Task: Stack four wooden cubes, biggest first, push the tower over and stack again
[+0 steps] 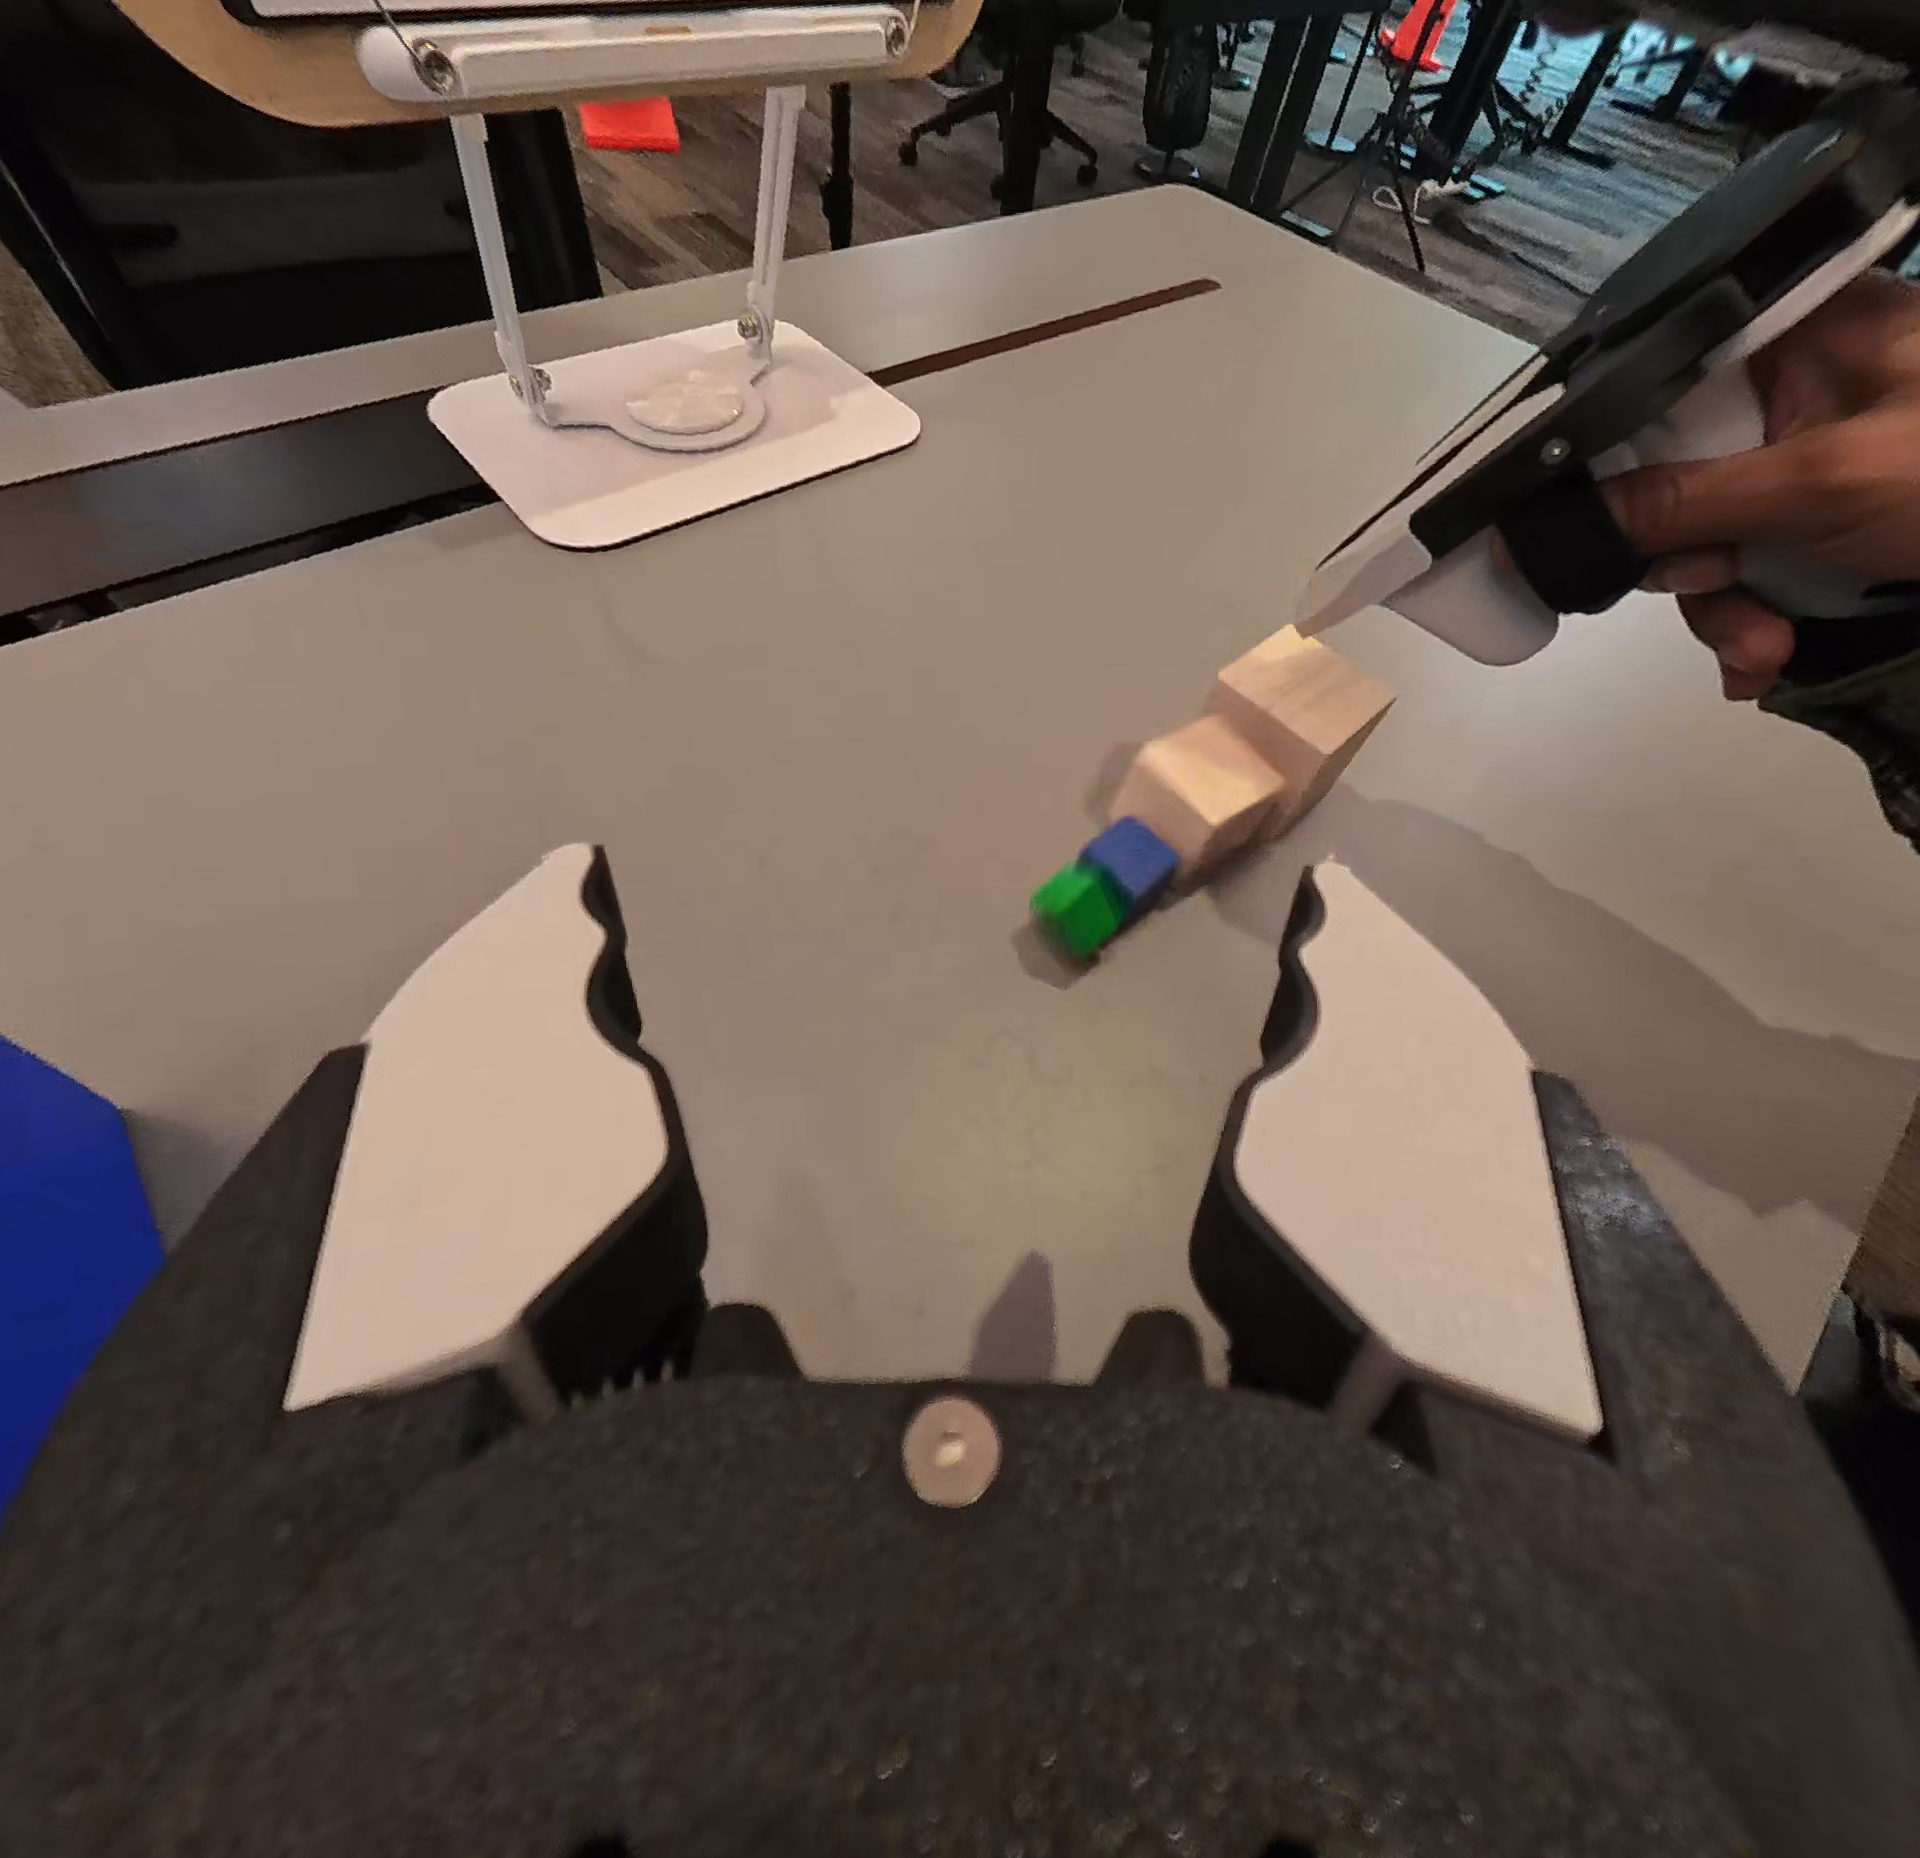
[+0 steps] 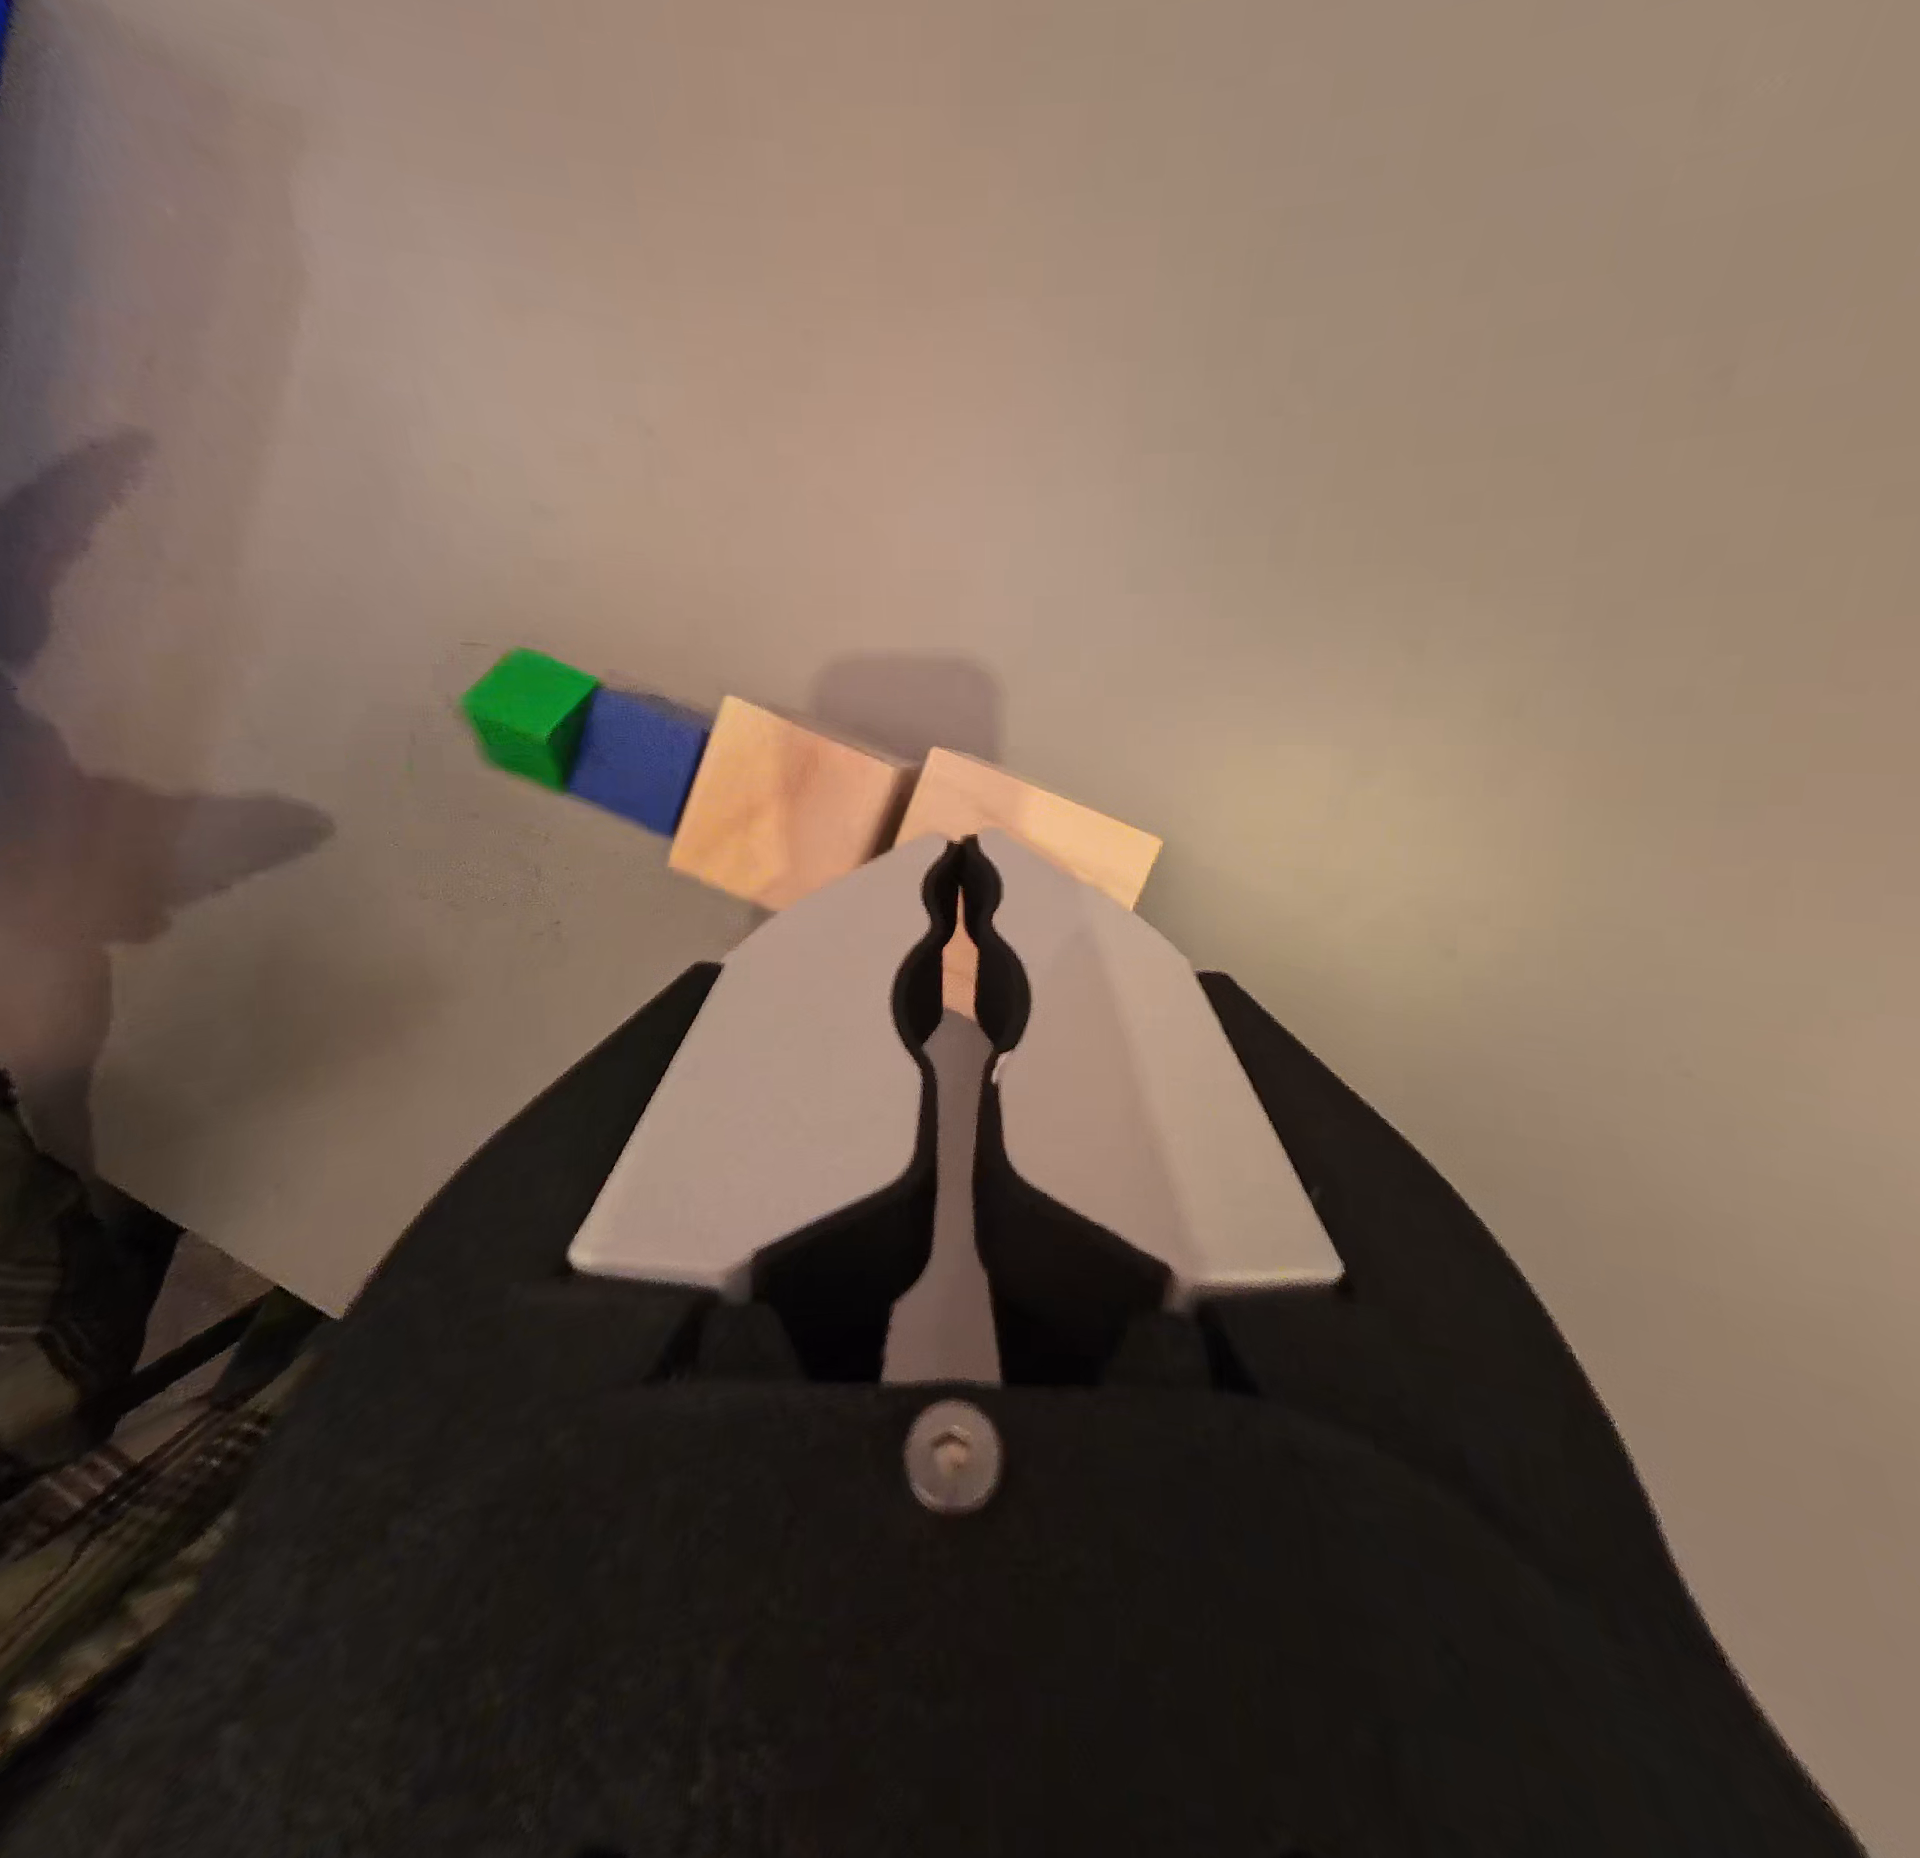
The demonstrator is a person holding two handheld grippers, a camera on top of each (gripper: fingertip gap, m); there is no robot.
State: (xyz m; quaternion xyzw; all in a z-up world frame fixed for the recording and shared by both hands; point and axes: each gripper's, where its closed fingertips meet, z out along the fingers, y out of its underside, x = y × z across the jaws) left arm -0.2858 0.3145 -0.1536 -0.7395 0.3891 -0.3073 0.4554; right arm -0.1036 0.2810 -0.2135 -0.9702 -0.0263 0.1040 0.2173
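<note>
Four cubes lie in a tilted row on the grey table (image 1: 831,728): a big plain wooden cube (image 1: 1304,712), a smaller plain wooden cube (image 1: 1205,795), a blue cube (image 1: 1132,863) and a small green cube (image 1: 1075,909). The row leans toward the table, green end lowest. They also show in the right wrist view: big cube (image 2: 1049,832), smaller cube (image 2: 790,800), blue cube (image 2: 639,759), green cube (image 2: 525,707). My right gripper (image 2: 961,847) is shut and empty, its tips at the big cube's top edge; it shows in the left wrist view (image 1: 1314,619) too. My left gripper (image 1: 951,863) is open and empty, near the green cube.
A white tablet stand (image 1: 675,426) rises at the table's far side. A blue object (image 1: 62,1226) sits at the left edge. A hand (image 1: 1808,478) holds the right gripper. Chairs and desks stand beyond the table.
</note>
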